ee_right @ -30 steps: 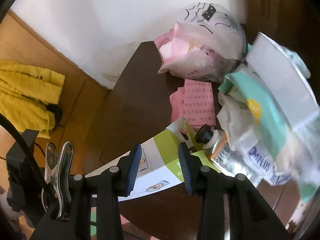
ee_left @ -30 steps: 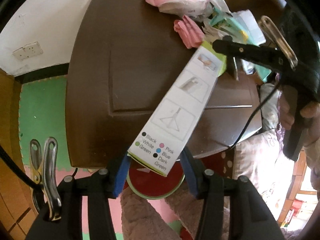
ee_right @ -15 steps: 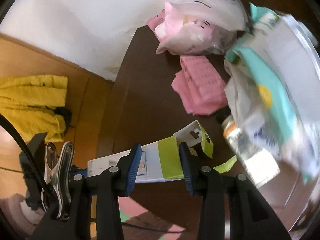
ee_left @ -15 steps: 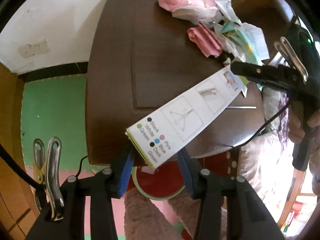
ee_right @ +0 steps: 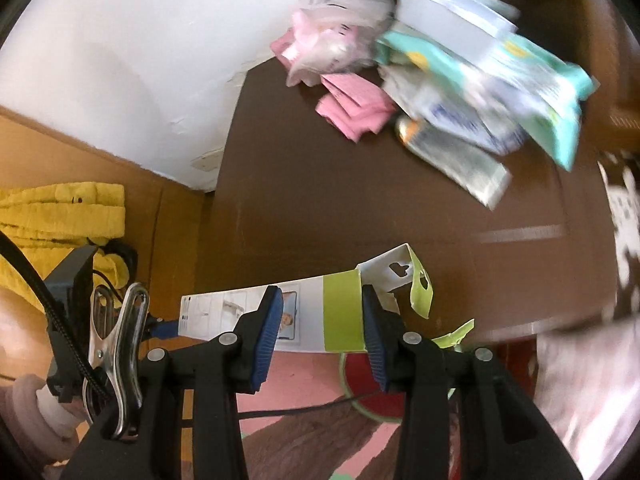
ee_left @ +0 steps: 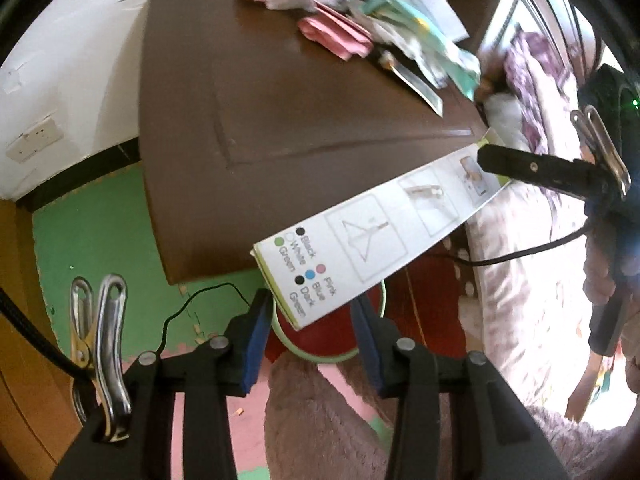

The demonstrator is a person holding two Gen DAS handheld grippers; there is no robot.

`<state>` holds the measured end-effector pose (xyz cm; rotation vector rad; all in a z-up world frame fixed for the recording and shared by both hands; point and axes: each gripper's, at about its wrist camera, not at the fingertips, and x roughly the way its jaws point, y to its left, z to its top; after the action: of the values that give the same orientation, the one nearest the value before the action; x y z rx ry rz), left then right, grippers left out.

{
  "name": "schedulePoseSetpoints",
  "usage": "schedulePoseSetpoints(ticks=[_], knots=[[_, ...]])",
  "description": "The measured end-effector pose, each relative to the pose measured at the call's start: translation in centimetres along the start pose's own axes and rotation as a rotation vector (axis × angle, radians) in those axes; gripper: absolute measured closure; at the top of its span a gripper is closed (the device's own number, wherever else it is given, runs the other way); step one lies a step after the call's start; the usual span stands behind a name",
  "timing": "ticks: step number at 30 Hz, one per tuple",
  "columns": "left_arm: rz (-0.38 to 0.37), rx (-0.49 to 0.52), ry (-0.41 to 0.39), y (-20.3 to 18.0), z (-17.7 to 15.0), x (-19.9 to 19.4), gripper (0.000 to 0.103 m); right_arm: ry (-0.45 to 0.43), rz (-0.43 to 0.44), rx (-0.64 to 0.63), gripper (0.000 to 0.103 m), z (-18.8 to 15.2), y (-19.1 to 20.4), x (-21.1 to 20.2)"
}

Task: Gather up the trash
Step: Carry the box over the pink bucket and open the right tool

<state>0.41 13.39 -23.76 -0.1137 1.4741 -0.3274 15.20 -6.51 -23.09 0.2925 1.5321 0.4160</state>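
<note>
A long white and lime-green cardboard box (ee_left: 376, 236) is held at both ends off the front edge of the brown table (ee_left: 280, 128). My left gripper (ee_left: 310, 316) is shut on its printed end. My right gripper (ee_right: 320, 316) is shut on its green-banded end (ee_right: 340, 316), by the torn flap. Below the box sits a round bin with a red liner (ee_left: 328, 336), also in the right wrist view (ee_right: 380, 404). More trash lies at the table's far side: pink papers (ee_right: 356, 108), a plastic bag (ee_right: 340, 32), teal and white wrappers (ee_right: 500, 76).
A white wall (ee_left: 68, 92) stands behind the table. Green and pink foam floor mats (ee_left: 92, 232) lie below. A yellow garment (ee_right: 52, 216) lies at the left on wood. A patterned bedspread (ee_left: 528, 248) is at the right. A black cable (ee_left: 192, 304) runs over the floor.
Both grippers have carried the box back off the table toward its front edge, and it now hangs over the red bin. The trash pile has stayed in place.
</note>
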Motion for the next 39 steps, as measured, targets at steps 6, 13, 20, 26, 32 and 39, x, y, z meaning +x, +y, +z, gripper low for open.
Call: schedulePoseSetpoints(ticks=[6,13,20,26,32,39], knots=[[0.006,0.048,0.027,-2.4,-2.2,1.4,0.061,-0.001,-0.022,0.068,0.062,-4.8,-1.0,-1.4],[0.002,0.073,0.056,-4.8,-5.2,4.7,0.061,0.018,-0.032,0.112,0.062,-9.6,-3.6,-1.6],[0.004,0.077,0.078,-6.0,-6.8,10.1,0.062,0.052,-0.046,0.156,0.062,-13.5,-6.5,0.1],[0.013,0.089,0.100,-5.8,-7.3,14.7,0.062,0.077,-0.063,0.176,0.062,-15.9,-8.4,1.8],[0.066,0.085,0.140,-5.6,-7.4,18.2,0.062,0.099,-0.098,0.186,0.062,-16.9,-9.3,4.1],[0.099,0.037,0.158,-4.5,-8.6,18.7,0.058,0.083,-0.097,0.197,0.062,-17.2,-9.4,4.3]])
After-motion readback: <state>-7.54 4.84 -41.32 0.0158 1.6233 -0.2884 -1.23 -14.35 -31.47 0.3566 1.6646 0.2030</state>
